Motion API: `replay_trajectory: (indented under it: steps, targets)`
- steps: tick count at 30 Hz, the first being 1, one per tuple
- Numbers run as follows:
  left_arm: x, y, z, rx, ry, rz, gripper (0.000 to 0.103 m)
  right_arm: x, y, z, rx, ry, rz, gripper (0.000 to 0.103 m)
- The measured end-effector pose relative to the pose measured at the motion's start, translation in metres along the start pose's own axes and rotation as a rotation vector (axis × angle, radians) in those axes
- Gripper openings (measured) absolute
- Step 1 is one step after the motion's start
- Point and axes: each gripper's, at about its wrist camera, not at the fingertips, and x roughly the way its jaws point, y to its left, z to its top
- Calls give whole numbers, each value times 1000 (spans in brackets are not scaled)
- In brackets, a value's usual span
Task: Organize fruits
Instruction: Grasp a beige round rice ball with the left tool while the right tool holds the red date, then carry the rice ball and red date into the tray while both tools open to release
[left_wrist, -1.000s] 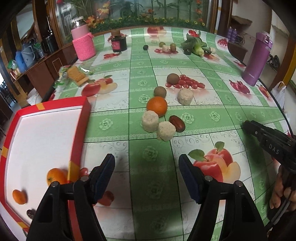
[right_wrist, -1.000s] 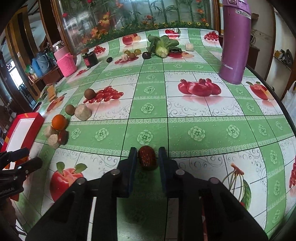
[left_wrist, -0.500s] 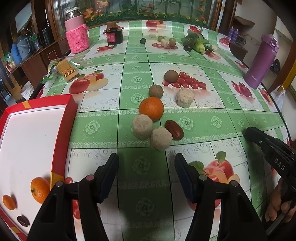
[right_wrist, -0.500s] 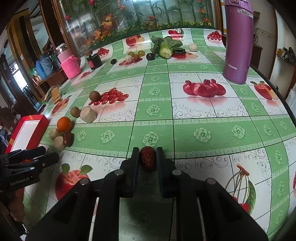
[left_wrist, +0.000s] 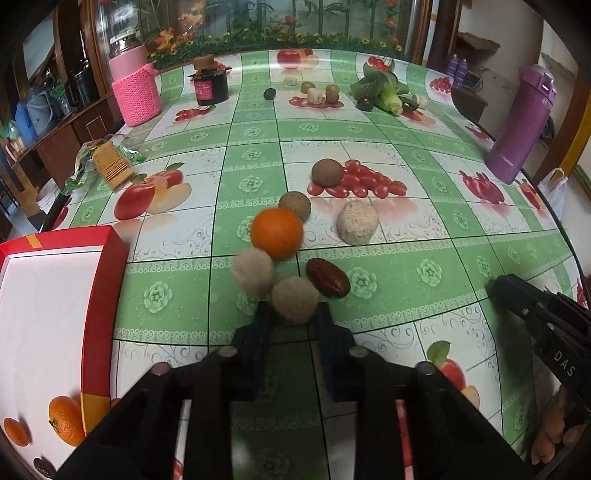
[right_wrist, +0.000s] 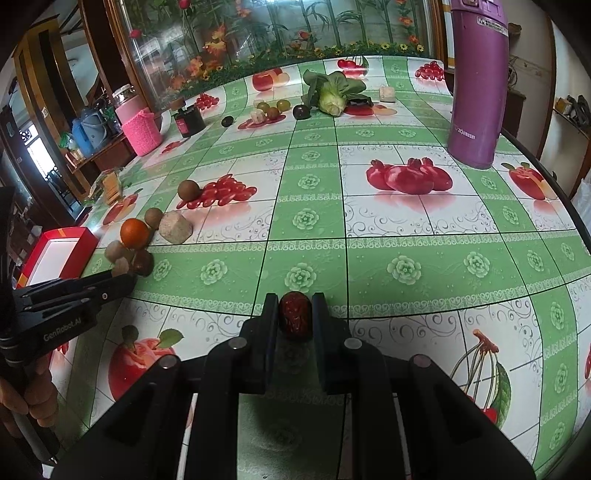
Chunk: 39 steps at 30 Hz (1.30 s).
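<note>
Left gripper (left_wrist: 294, 320) low over the fruit-print tablecloth (left_wrist: 406, 269), jaws narrowed around a tan round piece (left_wrist: 294, 300) — the fingertips flank it on both sides, but actual contact cannot be confirmed; the piece looks motion-blurred. Touching or just beside it: a second tan round piece (left_wrist: 252, 272) to the left, a dark red date (left_wrist: 328, 277) to the right, an orange (left_wrist: 277, 233) behind. Beyond the orange, a brownish round fruit (left_wrist: 294, 206); to its right a beige blocky lump (left_wrist: 357, 222), standing apart. Another brown fruit (left_wrist: 327, 172) sits further back, against the printed red tomatoes.

Red-rimmed tray (left_wrist: 107, 295) at the left edge of the table, white floor. Inside, near corner: two small oranges (left_wrist: 66, 421) and a dark item at the very bottom, partly cut off.

Right gripper (right_wrist: 294, 316) — jaws closed to a narrow gap, clamped on a wrinkled red date (right_wrist: 294, 320), held off to the right of the cluster and well apart from the tray. It shows at the right edge of the left wrist view, with a hand (left_wrist: 554, 439) beneath.

Far side of table: pink knit-sleeved jar (left_wrist: 136, 90), dark jar (left_wrist: 211, 85), purple bottle (left_wrist: 521, 125), leafy greens (left_wrist: 380, 92) with small fruits nearby.
</note>
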Motion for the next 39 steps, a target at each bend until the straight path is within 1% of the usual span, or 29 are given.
replay_trajectory:
  steps: [8,15,19,24,27,30,32,35,38,39]
  targets:
    - [-13,1,-16,-3,0,-38,23,1,-1,0,8,-8,-11,20]
    - [-30,10,-35,-27,-4,-82,23,0,-7,2,30,-16,-20,20]
    - [-47,18,-45,-46,-28,-97,23,-2,-8,3,37,-28,-20,20]
    - [-72,30,-55,-70,-77,-96,23,-6,-5,3,47,-47,21,20]
    - [-85,38,-59,-77,-108,-88,23,-9,1,3,52,-59,62,20]
    - [-96,48,-62,-87,-129,-80,23,-8,19,3,49,-61,124,20]
    - [-103,57,-63,-98,-142,-71,23,-5,40,4,33,-56,171,20]
    - [-113,77,-67,-125,-164,-40,23,2,82,6,-9,-39,253,20]
    - [-120,105,-70,-173,-175,7,23,11,128,9,-72,-21,310,20]
    - [-122,116,-71,-190,-176,34,23,13,144,10,-94,-16,327,20]
